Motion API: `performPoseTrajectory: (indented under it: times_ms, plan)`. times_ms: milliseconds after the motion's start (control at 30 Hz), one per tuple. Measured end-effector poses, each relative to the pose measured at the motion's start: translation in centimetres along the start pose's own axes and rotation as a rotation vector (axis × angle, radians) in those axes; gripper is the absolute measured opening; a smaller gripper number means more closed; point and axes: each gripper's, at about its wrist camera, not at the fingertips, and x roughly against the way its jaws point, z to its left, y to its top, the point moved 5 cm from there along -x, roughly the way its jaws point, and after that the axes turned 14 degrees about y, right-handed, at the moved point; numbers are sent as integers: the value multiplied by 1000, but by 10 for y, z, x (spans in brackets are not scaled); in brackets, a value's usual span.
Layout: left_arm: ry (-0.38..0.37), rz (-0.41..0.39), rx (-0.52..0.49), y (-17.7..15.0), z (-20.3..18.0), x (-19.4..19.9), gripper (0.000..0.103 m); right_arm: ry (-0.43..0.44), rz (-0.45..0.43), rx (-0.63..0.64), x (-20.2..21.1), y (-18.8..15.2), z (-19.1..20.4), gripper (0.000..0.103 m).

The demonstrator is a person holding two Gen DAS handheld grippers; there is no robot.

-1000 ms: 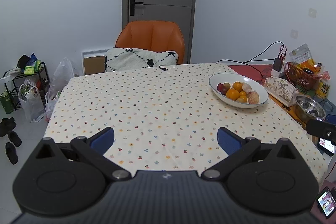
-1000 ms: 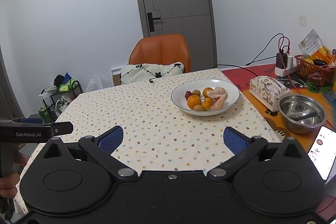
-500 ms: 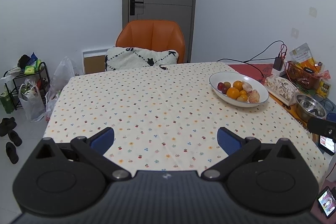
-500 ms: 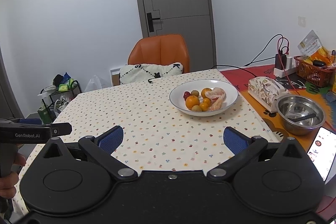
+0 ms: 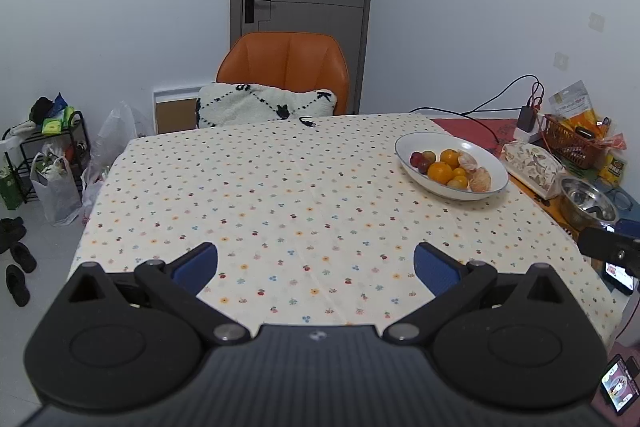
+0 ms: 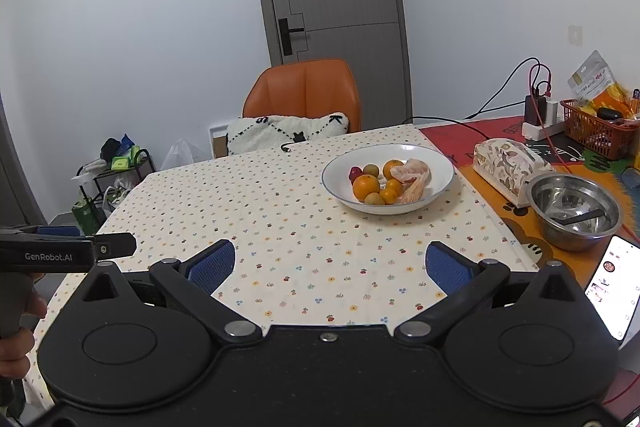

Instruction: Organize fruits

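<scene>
A white bowl (image 5: 486,157) (image 6: 442,163) of fruit stands on the flowered tablecloth at the right. It holds oranges (image 5: 439,172) (image 6: 365,187), a red fruit (image 6: 355,172), small green-brown fruits (image 6: 370,169) and peeled citrus pieces (image 5: 479,180) (image 6: 412,173). My left gripper (image 5: 315,265) hovers open over the near table edge, well short of the bowl. My right gripper (image 6: 330,263) is open too, nothing between its blue pads, with the bowl ahead and slightly right.
A steel bowl (image 6: 574,213) with a utensil, a tissue box (image 6: 506,163), a phone (image 6: 612,283) and an orange basket (image 6: 600,129) crowd the right side. An orange chair (image 5: 284,67) with a cushion stands behind the table. A hand (image 6: 16,343) holds the other gripper at left.
Both views have drifted slightly; the bowl sits a little higher and further left in the right wrist view. Both grippers stay open.
</scene>
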Motion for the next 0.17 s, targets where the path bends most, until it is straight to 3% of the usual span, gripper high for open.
performPoseTrajectory:
  times_ms: [167]
  plan:
    - [-1,3,2,0,-1,-1,103,-2,0,-1,0,0,0,103]
